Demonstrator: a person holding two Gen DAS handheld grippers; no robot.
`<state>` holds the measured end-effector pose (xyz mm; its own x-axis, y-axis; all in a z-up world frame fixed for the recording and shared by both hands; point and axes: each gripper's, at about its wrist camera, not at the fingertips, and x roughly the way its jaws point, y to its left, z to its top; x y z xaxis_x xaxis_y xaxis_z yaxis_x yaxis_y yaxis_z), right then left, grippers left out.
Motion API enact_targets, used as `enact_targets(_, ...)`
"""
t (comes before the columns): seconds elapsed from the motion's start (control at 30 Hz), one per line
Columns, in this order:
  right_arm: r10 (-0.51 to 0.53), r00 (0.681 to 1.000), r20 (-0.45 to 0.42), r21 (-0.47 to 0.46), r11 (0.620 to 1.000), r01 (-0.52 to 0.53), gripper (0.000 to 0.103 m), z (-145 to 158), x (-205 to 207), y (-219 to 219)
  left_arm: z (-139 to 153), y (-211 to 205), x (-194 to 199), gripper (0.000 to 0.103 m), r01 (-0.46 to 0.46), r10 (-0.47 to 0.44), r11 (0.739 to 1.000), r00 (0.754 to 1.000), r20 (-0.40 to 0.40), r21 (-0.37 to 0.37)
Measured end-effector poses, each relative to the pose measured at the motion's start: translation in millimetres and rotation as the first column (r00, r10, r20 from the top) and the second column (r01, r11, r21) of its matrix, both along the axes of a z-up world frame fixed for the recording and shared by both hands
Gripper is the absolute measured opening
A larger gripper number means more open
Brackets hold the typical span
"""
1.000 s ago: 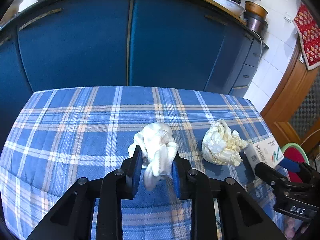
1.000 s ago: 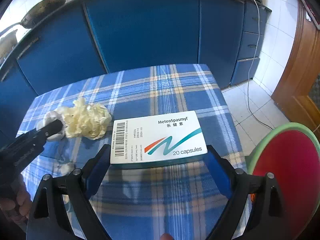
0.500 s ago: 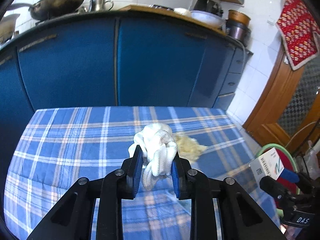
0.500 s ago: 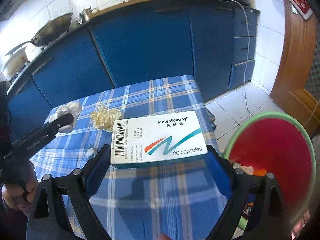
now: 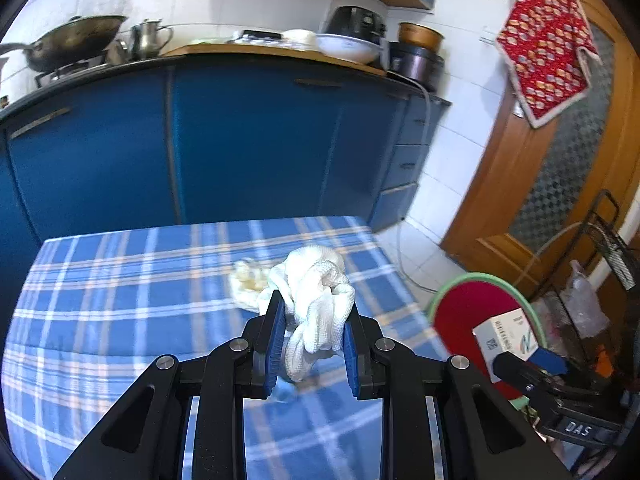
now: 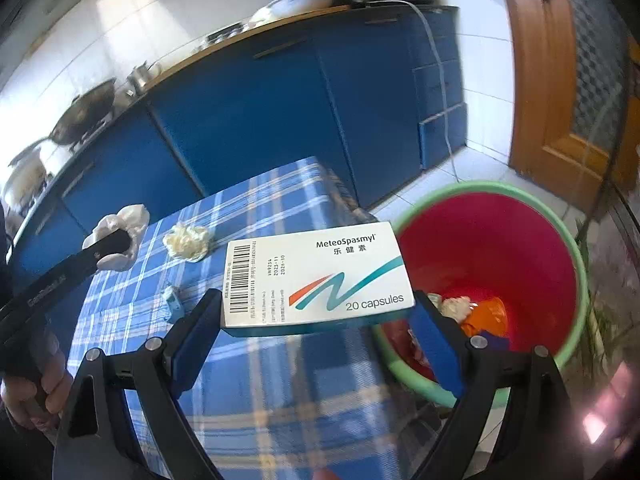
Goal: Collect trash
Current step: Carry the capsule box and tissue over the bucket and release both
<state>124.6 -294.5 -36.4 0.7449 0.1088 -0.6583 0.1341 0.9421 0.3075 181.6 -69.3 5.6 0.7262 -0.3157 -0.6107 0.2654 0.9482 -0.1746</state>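
Note:
My left gripper (image 5: 312, 320) is shut on a crumpled white tissue wad (image 5: 316, 296), held above the blue plaid table (image 5: 120, 320). It also shows in the right wrist view (image 6: 120, 236). My right gripper (image 6: 316, 320) is shut on a white medicine box (image 6: 316, 276) marked "20 capsules", held over the table's right edge beside the red bin with a green rim (image 6: 520, 264). The box also shows in the left wrist view (image 5: 508, 334), over the bin (image 5: 464, 304). A yellowish crumpled paper (image 6: 188, 240) lies on the table.
A small light-blue scrap (image 6: 172, 300) lies on the table near its front. The bin holds some trash (image 6: 468, 308). Blue kitchen cabinets (image 5: 240, 144) stand behind the table. A wooden door (image 5: 540, 184) and a wire rack (image 5: 608, 248) are at the right.
Both grippers have risen and swung right with their loads. The box moved from over the table to the bin's edge. The yellowish paper stayed on the table.

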Motion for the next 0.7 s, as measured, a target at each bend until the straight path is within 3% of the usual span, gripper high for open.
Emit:
enact_targets(0.3,-0.128,0.992,-0.004,0.083,0.988,0.128,0.091,-14,-28,-58,-1,-61,-20,0.026,0.116,-0.116,0.993,0.993,-0.009,0.019)
enact_targets(0.7,-0.228,0.973,-0.037,0.194,0.954,0.231,0.091,-39,-38,-112,-30,-134,-28,0.026,0.252,-0.246,0.965,0.966,-0.084,0.068)
